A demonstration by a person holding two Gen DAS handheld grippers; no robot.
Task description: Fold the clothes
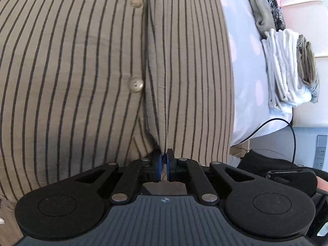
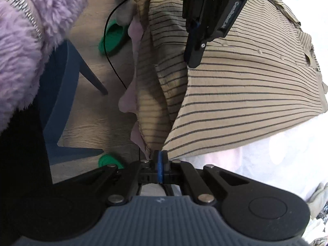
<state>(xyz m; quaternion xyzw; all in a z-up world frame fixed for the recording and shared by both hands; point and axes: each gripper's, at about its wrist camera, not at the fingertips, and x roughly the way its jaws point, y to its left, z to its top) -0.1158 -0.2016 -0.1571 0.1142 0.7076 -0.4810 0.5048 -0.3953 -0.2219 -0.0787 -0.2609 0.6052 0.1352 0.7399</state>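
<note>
A tan shirt with thin dark stripes (image 1: 86, 65) lies spread on a pale bed sheet, its button placket running up the middle of the left wrist view. My left gripper (image 1: 164, 156) is shut on the shirt's hem near the placket, with cloth pinched between the blue pads. In the right wrist view the same shirt (image 2: 246, 94) drapes over the bed edge. My right gripper (image 2: 160, 155) is shut on a corner of its hem. The left gripper's body (image 2: 207, 20) shows from the side at the top of that view, resting on the shirt.
Folded clothes (image 1: 287, 67) are stacked on the bed sheet (image 1: 246, 65) at the right, with a grey garment (image 1: 260, 8) behind them. A black cable (image 1: 287, 131) hangs off the bed edge. Below the bed are a wood floor, a blue chair (image 2: 67, 94), green slippers (image 2: 112, 39) and a fuzzy lilac sleeve (image 2: 30, 41).
</note>
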